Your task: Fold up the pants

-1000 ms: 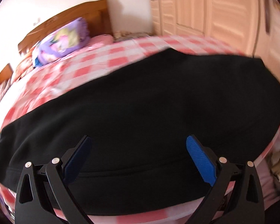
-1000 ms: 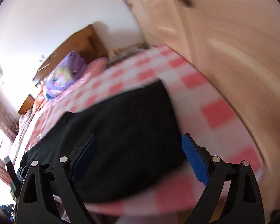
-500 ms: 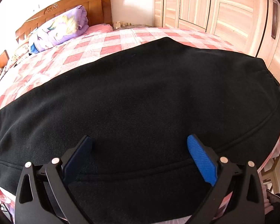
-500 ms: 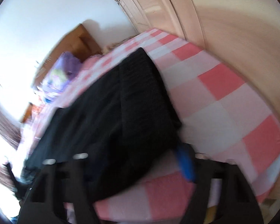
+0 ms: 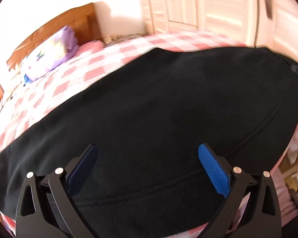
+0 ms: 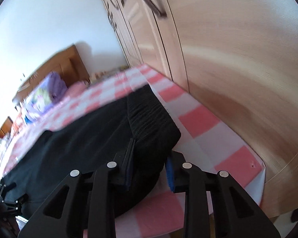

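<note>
The pillow (image 5: 49,59) lies at the far left of the bed (image 5: 117,63), against the headboard (image 5: 69,25). The pants (image 5: 159,119), black, lie spread flat across the near part of the checked bed cover, reaching from its left edge to its right edge.

The left tool (image 5: 148,160) hangs over the pants near their near seam, its blue pads spread wide with nothing pinched between them.

Further right, the right tool (image 6: 149,168) sits at the ribbed waistband (image 6: 149,117), at the pants' right end. Its jaws are closing with the waistband corner between them, both pads touching the cloth.

The wardrobe (image 6: 228,59) stands just beside the bed's right edge.
</note>
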Motion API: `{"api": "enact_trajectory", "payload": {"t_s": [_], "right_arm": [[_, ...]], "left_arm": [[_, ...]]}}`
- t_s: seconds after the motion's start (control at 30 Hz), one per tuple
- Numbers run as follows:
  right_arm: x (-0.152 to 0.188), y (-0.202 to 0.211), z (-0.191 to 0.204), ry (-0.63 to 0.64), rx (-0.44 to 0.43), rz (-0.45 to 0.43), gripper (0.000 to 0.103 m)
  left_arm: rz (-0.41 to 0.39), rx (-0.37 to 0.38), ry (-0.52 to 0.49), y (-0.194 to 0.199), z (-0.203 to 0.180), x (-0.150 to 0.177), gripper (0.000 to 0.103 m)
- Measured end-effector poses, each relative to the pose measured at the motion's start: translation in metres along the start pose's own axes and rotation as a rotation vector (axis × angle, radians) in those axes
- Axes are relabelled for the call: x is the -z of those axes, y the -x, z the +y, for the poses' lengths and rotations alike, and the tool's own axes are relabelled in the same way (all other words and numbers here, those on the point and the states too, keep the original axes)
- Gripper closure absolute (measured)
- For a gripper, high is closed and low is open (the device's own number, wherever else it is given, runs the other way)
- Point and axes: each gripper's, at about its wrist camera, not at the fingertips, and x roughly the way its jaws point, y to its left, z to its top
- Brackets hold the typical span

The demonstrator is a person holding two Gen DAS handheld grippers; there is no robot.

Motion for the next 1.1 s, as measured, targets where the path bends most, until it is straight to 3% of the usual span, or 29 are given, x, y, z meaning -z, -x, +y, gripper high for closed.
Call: {"api": "enact_trajectory", "payload": {"t_s": [0.03,0.1,0.13,0.23,0.27,0.37,0.47,0.6,0.67,0.7,0.8,0.83,0.87,0.97,1.07,1.1], "right_arm": [[0.004,-0.006,-0.005,-0.012,0.018,0.037,0.074],[0.006,-0.005,-0.007,-0.002,0.044,0.074,0.066],[0.004,-0.001,-0.004,0.013,0.055,0.081,0.048],[-0.001,0.031,0.019,0.134,0.157,-0.028,0.016],[-0.001,0.046,0.036,0.203,0.178,-0.102,0.013],[0.002,0.055,0.085,0.34,0.103,-0.143,0.012],[0.012,0.037,0.144,0.476,-0.053,-0.081,0.012],[0.028,0.007,0.216,0.63,-0.155,-0.037,0.012],[0.032,-0.017,0.247,0.664,-0.22,0.034,0.012],[0.035,-0.033,0.259,0.681,-0.227,0.073,0.012],[0.046,-0.077,0.274,0.734,-0.05,0.191,0.013],[0.047,-0.089,0.266,0.703,-0.031,0.23,0.013],[0.04,-0.09,0.255,0.627,-0.073,0.253,0.013],[0.025,-0.094,0.234,0.571,0.022,0.272,0.012],[0.016,-0.079,0.229,0.506,0.019,0.263,0.011],[0.016,-0.071,0.241,0.532,-0.018,0.243,0.011]], "left_arm": [[-0.003,0.002,0.006,-0.005,0.0,0.0,0.001],[0.015,0.074,0.083,-0.011,0.014,-0.001,0.001],[0.021,0.085,0.107,-0.01,0.019,-0.001,0.001],[-0.042,0.008,0.12,0.011,0.04,0.006,0.002],[-0.048,-0.006,0.133,0.016,0.05,0.008,0.002],[-0.047,-0.076,0.24,0.026,0.101,0.022,0.002],[-0.02,-0.142,0.372,0.03,0.158,0.043,0.002],[-0.025,-0.163,0.586,0.042,0.238,0.075,0.002],[-0.052,-0.154,0.684,0.053,0.274,0.094,0.002],[-0.055,-0.149,0.708,0.056,0.284,0.1,0.002],[0.013,-0.17,0.711,0.034,0.314,0.119,0.002],[0.014,-0.175,0.685,0.03,0.316,0.122,0.002],[0.015,-0.197,0.647,0.028,0.317,0.123,0.002],[0.04,-0.24,0.607,0.031,0.312,0.116,0.002],[-0.043,-0.144,0.672,0.055,0.317,0.107,0.002],[-0.052,-0.145,0.662,0.057,0.318,0.102,0.002]]}}
